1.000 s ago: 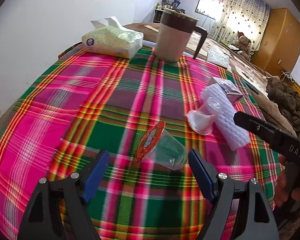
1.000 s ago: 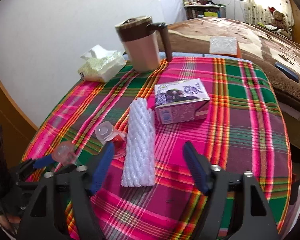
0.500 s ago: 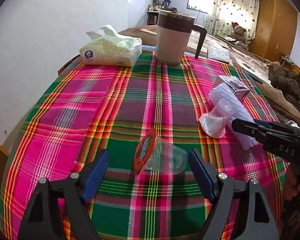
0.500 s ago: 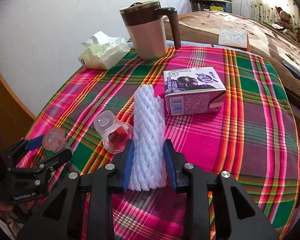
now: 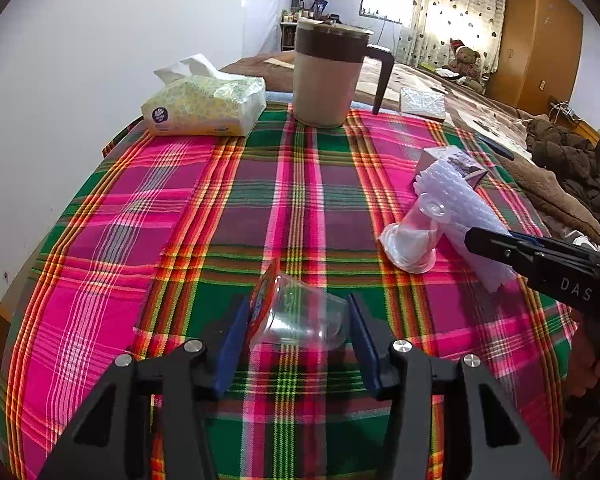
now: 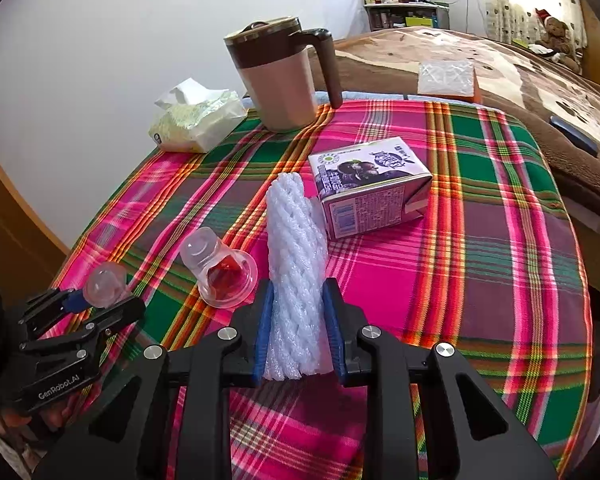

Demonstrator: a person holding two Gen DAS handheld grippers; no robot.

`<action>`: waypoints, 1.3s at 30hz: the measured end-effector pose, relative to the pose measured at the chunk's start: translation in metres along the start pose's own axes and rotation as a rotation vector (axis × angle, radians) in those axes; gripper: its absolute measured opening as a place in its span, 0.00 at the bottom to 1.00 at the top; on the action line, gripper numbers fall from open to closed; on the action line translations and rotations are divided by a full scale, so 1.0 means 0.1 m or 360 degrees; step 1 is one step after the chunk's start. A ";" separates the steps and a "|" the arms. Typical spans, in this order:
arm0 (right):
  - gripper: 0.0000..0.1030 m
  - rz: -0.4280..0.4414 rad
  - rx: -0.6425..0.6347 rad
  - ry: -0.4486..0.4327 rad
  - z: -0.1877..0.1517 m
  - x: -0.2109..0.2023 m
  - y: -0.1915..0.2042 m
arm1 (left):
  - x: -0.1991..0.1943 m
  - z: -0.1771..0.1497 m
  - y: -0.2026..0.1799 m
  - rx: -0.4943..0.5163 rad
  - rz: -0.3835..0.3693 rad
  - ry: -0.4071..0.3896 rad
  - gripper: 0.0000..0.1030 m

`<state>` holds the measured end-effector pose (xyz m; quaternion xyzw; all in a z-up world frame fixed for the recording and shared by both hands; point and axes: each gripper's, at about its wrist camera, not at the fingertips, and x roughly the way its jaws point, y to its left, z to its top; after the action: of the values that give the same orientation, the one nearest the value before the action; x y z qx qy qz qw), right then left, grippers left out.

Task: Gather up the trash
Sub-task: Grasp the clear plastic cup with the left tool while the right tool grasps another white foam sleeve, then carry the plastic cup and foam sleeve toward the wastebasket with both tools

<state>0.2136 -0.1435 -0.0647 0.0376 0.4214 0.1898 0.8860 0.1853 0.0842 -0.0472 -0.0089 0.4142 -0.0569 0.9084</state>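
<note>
crowding the foam net (image 6: 296, 276) — jelly cup (image 6: 224, 276), carton (image 6: 370, 186) touching

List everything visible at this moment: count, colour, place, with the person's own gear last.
Tablecloth: one, pink-green plaid, covering the table.
Mug: one, beige with brown lid, far edge.
Tissue pack: one, yellow-white, left of the mug.
Milk carton: one, purple, mid-table, lying flat.
Foam net sleeve: one, white, beside the carton.
Jelly cup: one, clear with red inside, left of the sleeve.
Lidded cup: one, clear with orange lid, on its side.
Bed: one, brown blanket, behind.
Left tongs: black, blue pads, just closing on the lidded cup.
Right tongs: black, blue pads, just closing on the sleeve.
</note>
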 end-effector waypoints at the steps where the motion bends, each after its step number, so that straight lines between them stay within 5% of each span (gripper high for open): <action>1: 0.25 -0.0004 0.0002 -0.0008 0.00 -0.02 0.00 | -0.01 0.00 -0.01 0.0008 -0.0004 0.0000 0.50; 22: 0.24 0.0017 0.0041 -0.0176 -0.13 -0.56 -0.08 | -0.49 0.10 -0.40 0.0086 -0.0096 -0.0166 0.50; 39: 0.25 -0.0093 0.0113 -0.0370 -0.30 -1.17 -0.33 | -0.87 0.13 -0.94 0.0217 -0.0216 -0.0287 0.50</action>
<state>0.1334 -0.2204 -0.0059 0.0785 0.3232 0.1432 0.9321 0.1295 0.0000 0.0323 0.0197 0.3246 -0.1453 0.9344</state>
